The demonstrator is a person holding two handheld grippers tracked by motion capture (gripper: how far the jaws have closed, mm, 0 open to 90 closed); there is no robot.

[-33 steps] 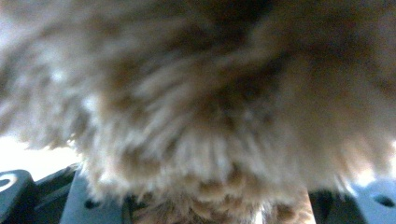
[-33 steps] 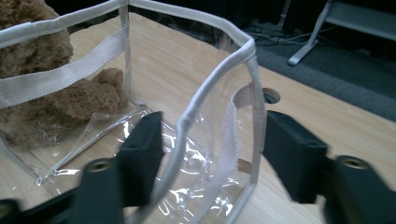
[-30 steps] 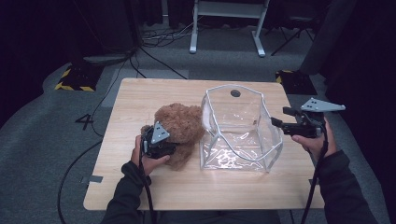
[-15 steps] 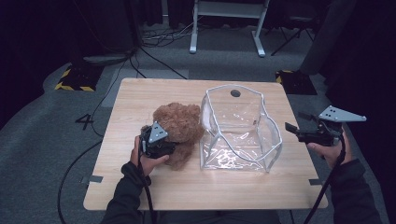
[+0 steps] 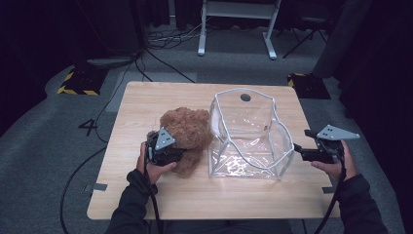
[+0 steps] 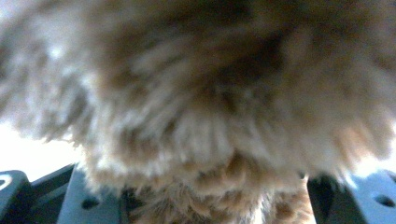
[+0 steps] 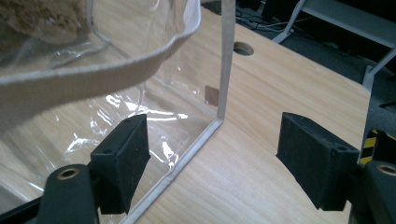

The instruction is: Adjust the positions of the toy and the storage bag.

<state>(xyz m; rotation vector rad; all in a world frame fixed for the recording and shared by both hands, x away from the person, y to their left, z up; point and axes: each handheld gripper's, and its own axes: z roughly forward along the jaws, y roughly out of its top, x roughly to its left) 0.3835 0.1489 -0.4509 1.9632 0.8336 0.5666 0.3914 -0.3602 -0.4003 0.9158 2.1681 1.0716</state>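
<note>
Teddy bear lies on the bench, touching the left wall of the clear bag; left gripper fingers are clamped into its fur. Right gripper fingers have just been opening, spread wide, straddling the bag's bottom edge, nothing pinched. Looks like bag-loading prep: next, right should pinch the rim and hold the mouth open while left lifts the bear in.

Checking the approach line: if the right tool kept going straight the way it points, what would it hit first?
Probably the clear bag's near side wall: the right tool, open, straddles its bottom edge seam, though depth is hard to judge.
</note>
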